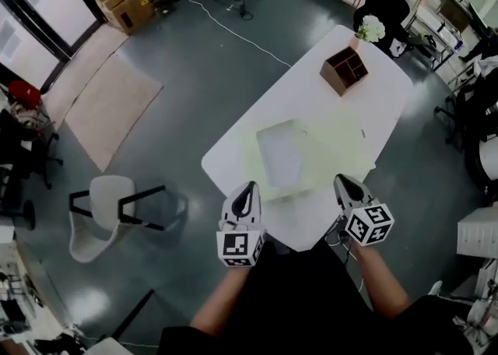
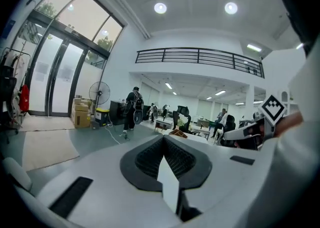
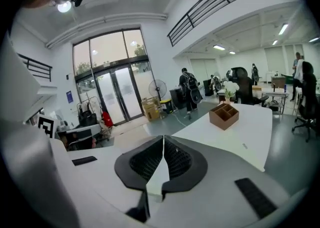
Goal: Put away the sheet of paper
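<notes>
Both tongs are up over the near edge of the white table rn, w/ nothing in them afaict. Left gripper has its jaws pressed together, no gap, and the right gripper is the same, closed up tight. The sheet of paper lies flat on a pale yellow-green mat mid-table, just ahead of both grippers and not touching either. A wooden organizer box and white flowers sit at the far end.
</notes>
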{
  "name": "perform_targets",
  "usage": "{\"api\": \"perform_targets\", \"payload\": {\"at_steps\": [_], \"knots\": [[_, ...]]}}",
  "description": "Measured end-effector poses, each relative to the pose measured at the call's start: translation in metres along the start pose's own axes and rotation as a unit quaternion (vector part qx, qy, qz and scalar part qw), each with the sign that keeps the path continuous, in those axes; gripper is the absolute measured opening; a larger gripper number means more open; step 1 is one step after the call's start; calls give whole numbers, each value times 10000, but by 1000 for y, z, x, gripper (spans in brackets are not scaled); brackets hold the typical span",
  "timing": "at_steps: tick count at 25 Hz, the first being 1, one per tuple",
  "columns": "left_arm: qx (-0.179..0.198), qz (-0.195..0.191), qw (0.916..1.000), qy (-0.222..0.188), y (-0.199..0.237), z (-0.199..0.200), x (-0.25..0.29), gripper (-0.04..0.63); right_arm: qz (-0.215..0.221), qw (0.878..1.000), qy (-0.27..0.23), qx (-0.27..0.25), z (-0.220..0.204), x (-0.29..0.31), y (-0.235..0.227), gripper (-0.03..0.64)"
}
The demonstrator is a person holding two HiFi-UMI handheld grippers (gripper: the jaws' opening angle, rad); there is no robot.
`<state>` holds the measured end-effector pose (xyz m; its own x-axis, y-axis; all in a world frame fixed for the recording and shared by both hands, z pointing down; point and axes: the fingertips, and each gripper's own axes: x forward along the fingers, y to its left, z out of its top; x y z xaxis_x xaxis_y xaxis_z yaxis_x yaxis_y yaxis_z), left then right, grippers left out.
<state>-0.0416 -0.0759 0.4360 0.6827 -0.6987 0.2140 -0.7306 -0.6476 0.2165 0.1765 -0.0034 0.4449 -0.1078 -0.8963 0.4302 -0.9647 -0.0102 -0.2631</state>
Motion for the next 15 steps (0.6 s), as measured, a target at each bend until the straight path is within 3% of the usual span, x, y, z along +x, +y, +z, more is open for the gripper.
{"api": "perform_targets", "payload": {"at_steps": [2, 5, 15], "knots": [[-60, -223, 9997, -89, -2, 10, -7, 3, -73, 9998, -194, 34, 2, -8, 14, 5], [164, -423, 9990, -64, 1, 22, -22, 3, -107, 9994, -302, 121, -5, -12, 33, 3], [606, -676, 9958, -92, 20, 20, -52, 3, -256, 9960, -815, -254, 0, -33, 78, 3]]}}
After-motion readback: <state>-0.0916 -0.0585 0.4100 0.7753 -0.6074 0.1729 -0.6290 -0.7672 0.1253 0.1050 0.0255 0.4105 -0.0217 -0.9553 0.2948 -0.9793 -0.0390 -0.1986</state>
